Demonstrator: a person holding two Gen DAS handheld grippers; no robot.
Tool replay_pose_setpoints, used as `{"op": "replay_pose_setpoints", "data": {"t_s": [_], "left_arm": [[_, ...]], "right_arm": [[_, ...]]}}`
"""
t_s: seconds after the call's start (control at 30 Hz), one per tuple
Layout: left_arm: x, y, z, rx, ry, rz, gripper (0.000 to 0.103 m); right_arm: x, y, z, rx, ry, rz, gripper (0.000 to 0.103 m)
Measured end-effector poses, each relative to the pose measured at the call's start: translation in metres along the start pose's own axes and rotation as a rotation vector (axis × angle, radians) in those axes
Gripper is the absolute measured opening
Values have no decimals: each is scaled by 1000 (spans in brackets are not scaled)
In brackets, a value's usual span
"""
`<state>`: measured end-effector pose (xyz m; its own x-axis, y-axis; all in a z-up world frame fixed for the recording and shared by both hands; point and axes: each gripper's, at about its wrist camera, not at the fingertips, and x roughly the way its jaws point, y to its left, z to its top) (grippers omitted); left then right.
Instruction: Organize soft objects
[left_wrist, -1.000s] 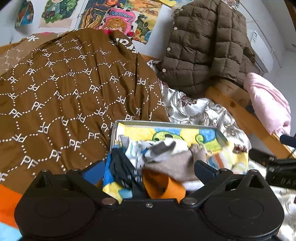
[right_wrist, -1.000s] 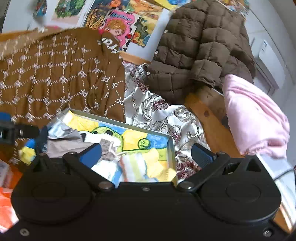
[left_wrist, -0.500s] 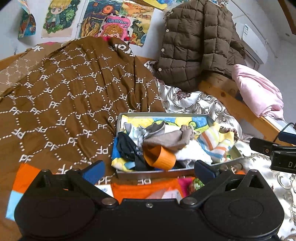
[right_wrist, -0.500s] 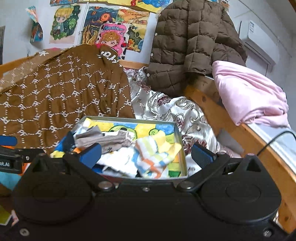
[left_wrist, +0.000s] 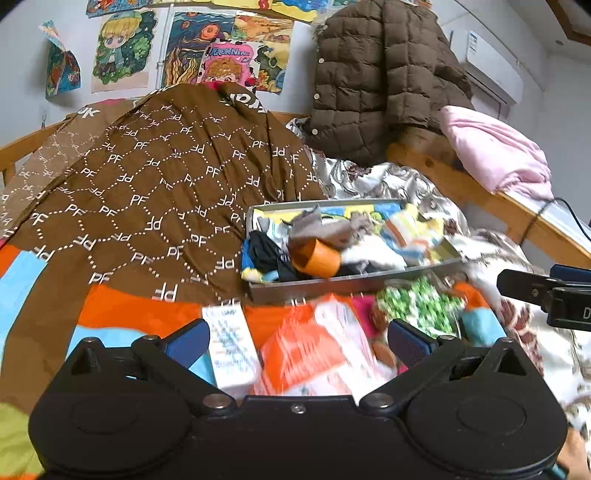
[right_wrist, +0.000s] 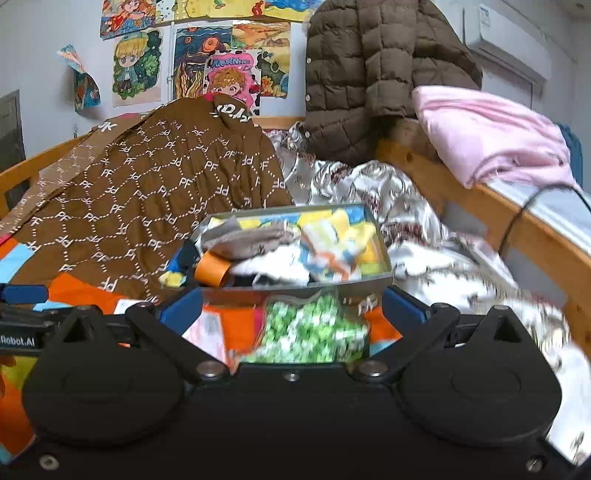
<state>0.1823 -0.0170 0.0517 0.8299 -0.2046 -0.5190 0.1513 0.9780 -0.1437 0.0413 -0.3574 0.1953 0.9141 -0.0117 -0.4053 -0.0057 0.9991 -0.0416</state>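
Observation:
A shallow grey tray (left_wrist: 351, 282) (right_wrist: 351, 284) lies on the bed, filled with several socks: a grey one (left_wrist: 321, 227) (right_wrist: 255, 238), a striped yellow and blue one (left_wrist: 410, 230) (right_wrist: 332, 240), a dark one (left_wrist: 266, 254), and one with an orange cuff (left_wrist: 317, 258) (right_wrist: 211, 271). My left gripper (left_wrist: 297, 339) is open, held back from the tray's near side above an orange packet (left_wrist: 314, 354) and a white box (left_wrist: 231, 349). My right gripper (right_wrist: 291, 306) is open over a green-patterned packet (right_wrist: 310, 332) (left_wrist: 417, 304), just short of the tray.
A brown patterned blanket (left_wrist: 159, 192) (right_wrist: 147, 192) covers the left of the bed. A silvery floral sheet (right_wrist: 369, 192) lies to the right, by a wooden bed rail (right_wrist: 517, 229) carrying a pink cloth (right_wrist: 491, 136). A brown puffer jacket (left_wrist: 380, 74) hangs behind.
Both grippers have drawn back from the tray, which now sits farther away. Packets and the white box in front of it have come into view. Both stay open.

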Motion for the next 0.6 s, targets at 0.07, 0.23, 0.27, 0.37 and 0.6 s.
{"op": "replay_pose_setpoints", "data": {"t_s": [0.07, 0.23, 0.27, 0.37, 0.6], "left_arm": [[-13, -3, -10, 21, -14, 7, 102], [-40, -12, -31, 84, -53, 45, 102], [-44, -14, -36, 87, -54, 51, 102], [-53, -16, -47, 83, -42, 66, 102], [-68, -19, -65, 100, -70, 84, 102]], "right_arm": [[-15, -2, -14, 13, 7, 11, 102], [-56, -8, -48, 37, 12, 30, 102], [-64, -9, -54, 43, 10, 33, 102], [-86, -11, -75, 66, 4, 35, 102], [-119, -3, -115, 67, -23, 30, 102]]}}
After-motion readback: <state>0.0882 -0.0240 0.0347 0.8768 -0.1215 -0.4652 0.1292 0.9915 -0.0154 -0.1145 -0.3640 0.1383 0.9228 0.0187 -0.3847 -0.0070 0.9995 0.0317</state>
